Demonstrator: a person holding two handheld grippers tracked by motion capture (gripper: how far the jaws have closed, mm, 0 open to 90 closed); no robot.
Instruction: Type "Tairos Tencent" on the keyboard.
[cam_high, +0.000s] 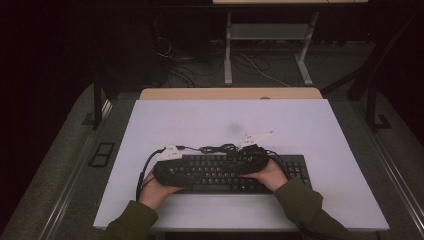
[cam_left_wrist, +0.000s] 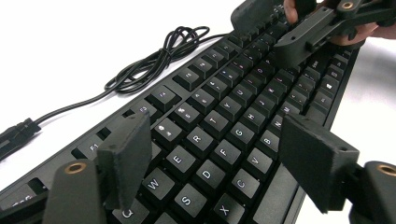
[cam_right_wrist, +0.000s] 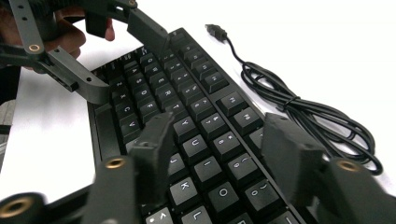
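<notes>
High view: the white table (cam_high: 310, 125) runs bare from the keyboard toward twelve o'clock as far as its wooden back strip, with wide free margins at three and nine o'clock and a narrow band at six o'clock where the sleeves enter. The black keyboard (cam_high: 295, 167) lies flat near the six o'clock edge, long side parallel to it, its right end uncovered. Its coiled cable (cam_high: 220, 148) lies on the table just beyond the keyboard's twelve o'clock edge.

The left gripper (cam_high: 167, 172) hovers over the keyboard's left half; in the left gripper view its jaws stand apart above the letter keys (cam_left_wrist: 201, 140), gripping nothing. The right gripper (cam_high: 252, 161) hovers over the middle-right keys; its jaws stand apart above the keys (cam_right_wrist: 210, 154) with nothing clamped.
</notes>
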